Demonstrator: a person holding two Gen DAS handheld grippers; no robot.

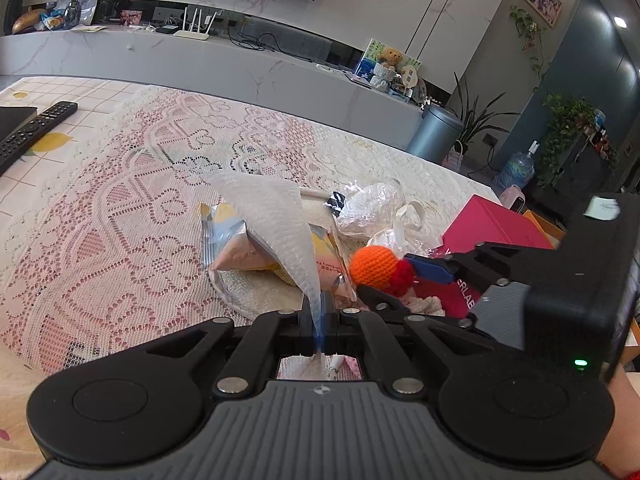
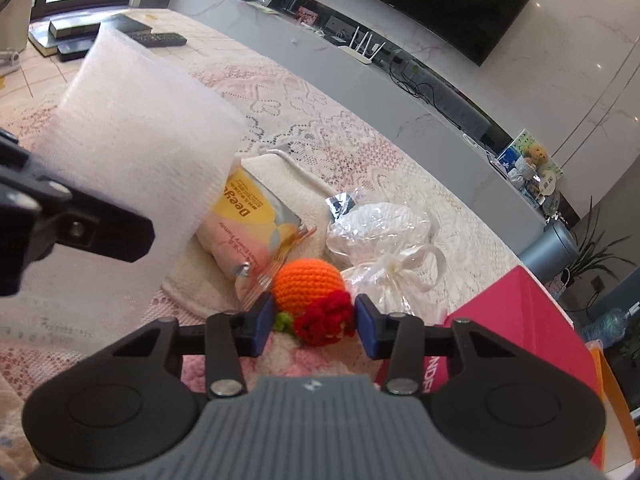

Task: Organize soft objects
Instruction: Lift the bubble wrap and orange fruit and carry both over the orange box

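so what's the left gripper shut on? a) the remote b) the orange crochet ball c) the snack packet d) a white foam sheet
d: in the left wrist view the left gripper has its jaws closed on the bottom edge of the white foam sheet, which stands up over the snack packet.

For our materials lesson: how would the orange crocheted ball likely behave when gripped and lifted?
The orange crocheted ball looks like soft yarn, so it probably squashes rather than slips. Being round, it may roll if nudged. Its red crocheted flower, between the right gripper pads, might snag or tug.
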